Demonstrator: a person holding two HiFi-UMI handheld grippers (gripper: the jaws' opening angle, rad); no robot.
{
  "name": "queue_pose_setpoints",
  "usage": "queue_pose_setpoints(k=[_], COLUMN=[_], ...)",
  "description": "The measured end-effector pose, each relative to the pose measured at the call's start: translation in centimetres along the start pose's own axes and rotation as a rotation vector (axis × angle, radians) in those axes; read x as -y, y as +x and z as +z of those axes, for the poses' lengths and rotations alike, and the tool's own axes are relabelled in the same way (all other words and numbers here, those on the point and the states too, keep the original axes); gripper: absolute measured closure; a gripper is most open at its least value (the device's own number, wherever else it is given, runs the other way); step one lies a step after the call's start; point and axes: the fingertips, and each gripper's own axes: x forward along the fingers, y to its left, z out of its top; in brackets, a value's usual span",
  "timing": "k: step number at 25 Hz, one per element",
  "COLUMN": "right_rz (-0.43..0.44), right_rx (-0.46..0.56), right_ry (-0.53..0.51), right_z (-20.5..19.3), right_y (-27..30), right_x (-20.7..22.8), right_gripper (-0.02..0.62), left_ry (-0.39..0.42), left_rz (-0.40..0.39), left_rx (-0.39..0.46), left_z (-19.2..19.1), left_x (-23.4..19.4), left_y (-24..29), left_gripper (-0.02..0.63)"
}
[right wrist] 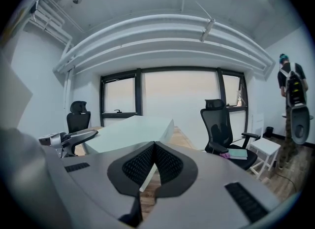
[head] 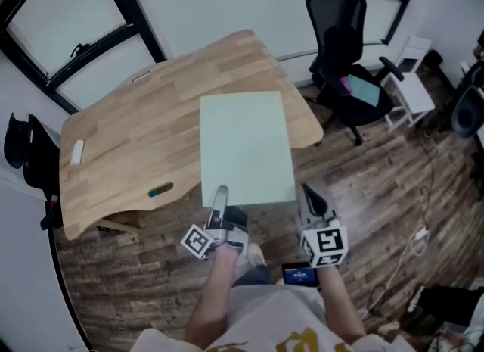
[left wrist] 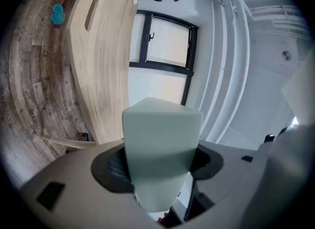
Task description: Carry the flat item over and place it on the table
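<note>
I see the pale green flat rectangular panel (head: 246, 146) lying roughly level, its long side running away from me. Most of it lies over the right part of the light wooden table (head: 136, 138), and its near edge sticks out past the table's front edge. The left gripper (head: 219, 200) is clamped on the panel's near left corner and the right gripper (head: 308, 197) on its near right corner. The panel is plain, smooth and unbent. I cannot tell whether its far end touches the tabletop.
</note>
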Motion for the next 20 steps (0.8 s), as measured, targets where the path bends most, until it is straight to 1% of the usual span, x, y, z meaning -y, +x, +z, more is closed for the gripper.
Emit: queue_pose_setpoints(k=[7, 14, 17, 20], right_rz=[-0.03, -0.087, -0.094, -0.101], right_rx=[-0.009, -0.023, -0.012, 0.009], right_ry=[0.001, 0.032, 0.023, 0.026], right_z=[1.1, 0.5, 1.2, 1.9], right_y=[3.3, 4.5, 4.5, 4.6], right_x=[0.0, 0.2, 0.2, 0.2], right_gripper=[0.597, 0.597, 0.597, 0.597], left_ry=[-0.042, -0.067, -0.074, -0.081], left_rz=[-0.012, -0.021, -0.017, -0.029], left_rx=[-0.031, -0.068, -0.077, -0.073], left_z=[1.5, 1.9, 1.9, 2.3], left_x=[-1.1, -1.6, -1.7, -1.3], left_y=[3.4, 4.8, 5.0, 5.5], left_gripper=[0.318, 0.318, 0.318, 0.318])
